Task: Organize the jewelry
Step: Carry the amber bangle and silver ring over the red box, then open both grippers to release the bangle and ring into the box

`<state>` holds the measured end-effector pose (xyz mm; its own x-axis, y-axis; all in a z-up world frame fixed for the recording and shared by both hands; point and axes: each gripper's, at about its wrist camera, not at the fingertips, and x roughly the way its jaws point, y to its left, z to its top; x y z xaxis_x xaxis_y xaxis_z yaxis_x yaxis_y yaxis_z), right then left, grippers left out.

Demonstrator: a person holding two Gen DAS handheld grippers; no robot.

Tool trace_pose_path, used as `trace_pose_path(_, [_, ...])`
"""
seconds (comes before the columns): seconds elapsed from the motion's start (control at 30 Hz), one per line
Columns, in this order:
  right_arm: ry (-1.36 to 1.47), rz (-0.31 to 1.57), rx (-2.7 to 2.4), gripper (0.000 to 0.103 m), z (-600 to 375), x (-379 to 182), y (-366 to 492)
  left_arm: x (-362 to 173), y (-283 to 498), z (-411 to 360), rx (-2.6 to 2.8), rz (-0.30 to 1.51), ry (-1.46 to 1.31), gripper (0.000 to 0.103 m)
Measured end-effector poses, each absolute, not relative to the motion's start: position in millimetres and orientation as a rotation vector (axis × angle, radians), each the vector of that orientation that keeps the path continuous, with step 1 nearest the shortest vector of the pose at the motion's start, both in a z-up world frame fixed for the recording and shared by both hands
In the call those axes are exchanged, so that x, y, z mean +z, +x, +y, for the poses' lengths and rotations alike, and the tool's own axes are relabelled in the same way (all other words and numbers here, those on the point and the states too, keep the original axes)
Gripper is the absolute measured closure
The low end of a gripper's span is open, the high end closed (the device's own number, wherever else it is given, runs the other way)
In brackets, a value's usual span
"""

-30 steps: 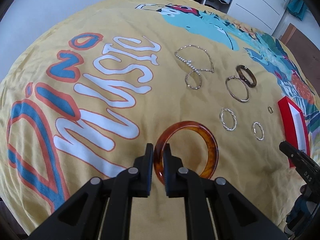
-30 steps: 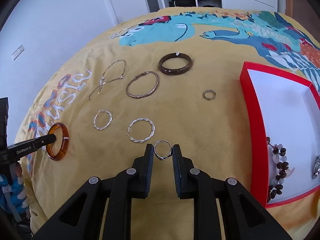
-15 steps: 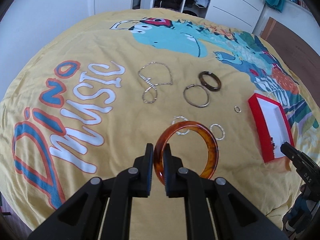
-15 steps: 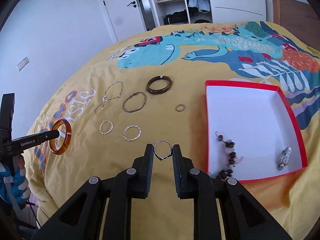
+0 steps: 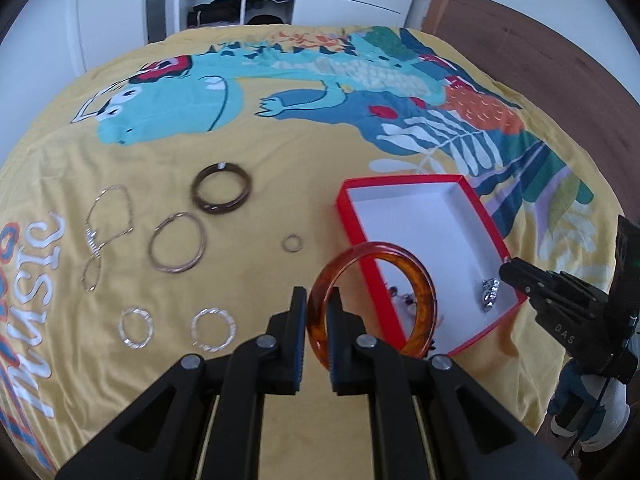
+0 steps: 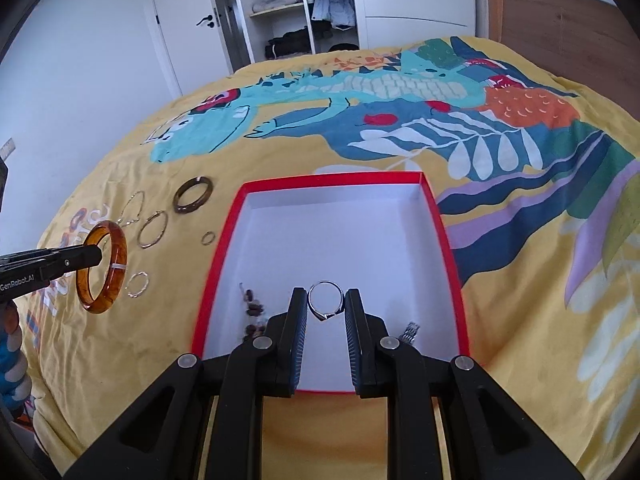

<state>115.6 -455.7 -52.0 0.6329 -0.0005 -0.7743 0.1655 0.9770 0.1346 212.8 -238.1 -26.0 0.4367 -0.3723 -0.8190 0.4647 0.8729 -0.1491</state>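
Left wrist cam: my left tool (image 5: 317, 312) is clamped on the amber bangle (image 5: 420, 300), pinching its rim at the near-left w/ the hoop standing upright in the air. Thru & behind the hoop I see the near-left corner of the red box (image 5: 476, 204), which sits on the yellow dino bedspread (image 5: 280, 160). Inside the box, near its front wall: a silver charm (image 5: 490, 294) & some dark beads, mostly hidden behind the bangle. My right tool (image 5: 510, 270) pokes in from the right edge, tip over the box's near-right corner.

Still on the bed, left of the box: dark brown bangle (image 5: 221, 188) furthest back, thin metal bangle (image 5: 178, 242) just in front-left of it, silver chain (image 5: 105, 236) further left, small ring (image 5: 291, 243) betw. the bangles & the box, and 2 twisted silver hoops (image 5: 136, 327) (image 5: 213, 329) side by side nearest me, apart from each other.

Right wrist cam: right tool (image 6: 326, 305) is closed on a silver ring (image 6: 326, 306), held upright betw. the pads, fingers only as far apart as the ring is wide. It hangs over the near half of the red box (image 6: 436, 216); white floor visible beneath. Bead strand (image 6: 252, 312) lies at the box's near-left, charm (image 6: 410, 330) peeks out by my right finger. Left tool (image 6: 94, 255) w/ amber bangle (image 6: 116, 272) shows at far left, over the bed, well apart from the box.
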Motion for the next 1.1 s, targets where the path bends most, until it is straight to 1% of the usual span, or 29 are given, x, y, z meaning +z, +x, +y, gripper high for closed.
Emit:
trace_pose_path(0.2, [0.193, 0.921, -0.092, 0.084, -484, -73, 134, -39, 233, -316, -0.564, 0.982, 0.195, 0.095])
trace_pose_path(0.37, [0.179, 0.958, -0.086, 0.084, -494, -91, 146, -67, 246, -349, -0.540, 1.013, 0.272, 0.095])
trace_pose_path(0.67, [0.120, 1.030, -0.066, 0.084, -490, -116, 157, -110, 253, -366, -0.501, 1.084, 0.351, 0.094])
trace_pose_path(1.0, [0.095, 1.041, -0.076, 0.083, -489, -114, 156, -106, 258, -362, -0.499, 1.105, 0.305, 0.093])
trace_pose_path(1.1, [0.094, 1.035, -0.084, 0.083, -489, -108, 153, -94, 253, -360, -0.519, 1.087, 0.292, 0.089])
